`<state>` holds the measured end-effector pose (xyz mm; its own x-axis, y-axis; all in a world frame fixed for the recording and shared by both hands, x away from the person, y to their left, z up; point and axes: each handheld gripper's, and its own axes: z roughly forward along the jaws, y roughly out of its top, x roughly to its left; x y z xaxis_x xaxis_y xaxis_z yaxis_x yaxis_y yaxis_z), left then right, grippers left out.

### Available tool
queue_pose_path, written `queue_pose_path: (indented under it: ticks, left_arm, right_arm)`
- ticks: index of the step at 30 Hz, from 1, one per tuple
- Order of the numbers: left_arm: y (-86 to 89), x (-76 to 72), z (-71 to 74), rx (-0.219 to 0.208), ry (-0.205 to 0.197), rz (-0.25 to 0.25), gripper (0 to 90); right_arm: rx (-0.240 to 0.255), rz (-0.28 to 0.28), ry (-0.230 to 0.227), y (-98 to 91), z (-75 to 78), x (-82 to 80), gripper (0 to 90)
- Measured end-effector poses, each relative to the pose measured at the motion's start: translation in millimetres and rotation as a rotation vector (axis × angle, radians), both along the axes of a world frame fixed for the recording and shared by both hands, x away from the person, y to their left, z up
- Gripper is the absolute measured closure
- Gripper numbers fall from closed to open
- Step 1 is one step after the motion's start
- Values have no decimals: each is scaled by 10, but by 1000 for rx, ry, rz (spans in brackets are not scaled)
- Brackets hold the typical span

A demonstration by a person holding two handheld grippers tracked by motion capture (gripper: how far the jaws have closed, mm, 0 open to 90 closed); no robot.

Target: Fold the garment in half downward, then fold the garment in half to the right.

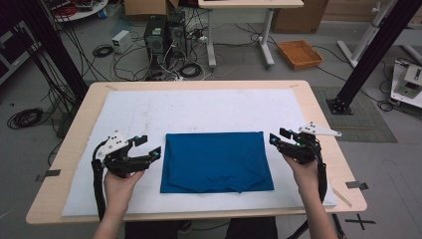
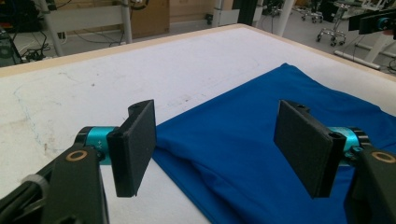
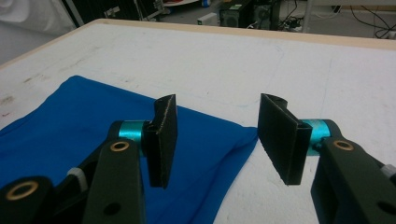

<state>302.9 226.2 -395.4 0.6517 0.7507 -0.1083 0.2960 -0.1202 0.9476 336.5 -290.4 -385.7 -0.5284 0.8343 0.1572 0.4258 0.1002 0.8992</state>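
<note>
Under forearms, table (image 1: 199, 84) front edge, blue cloth (image 1: 216, 162)

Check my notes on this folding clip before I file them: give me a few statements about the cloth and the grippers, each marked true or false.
1. The blue cloth lies folded on the white mat. True.
2. The left gripper is clamped on the cloth. False: its jaws stand open above the cloth's edge, nothing pinched.
3. The right gripper is open. True: its jaws are apart above the cloth's corner.
4. The cloth hangs over the table's edge. False: it lies wholly on the mat.
5. Both grippers are on the same side of the cloth. False: one is at each side.
</note>
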Motion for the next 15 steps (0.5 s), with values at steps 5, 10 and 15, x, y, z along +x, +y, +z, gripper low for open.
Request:
queue_pose_path:
  ticks: [5,10,15]
  left_arm:
    - [3,17,-6,-4,30,-4,300]
    - [-20,24,-24,-4,33,-1,300]
    - [-27,18,-64,-23,40,0,352]
  right_arm:
    - [2,-5,-1,-15,13,-10,478]
    - [11,-12,1,-38,16,-2,475]
    - [17,-16,2,-54,5,4,474]
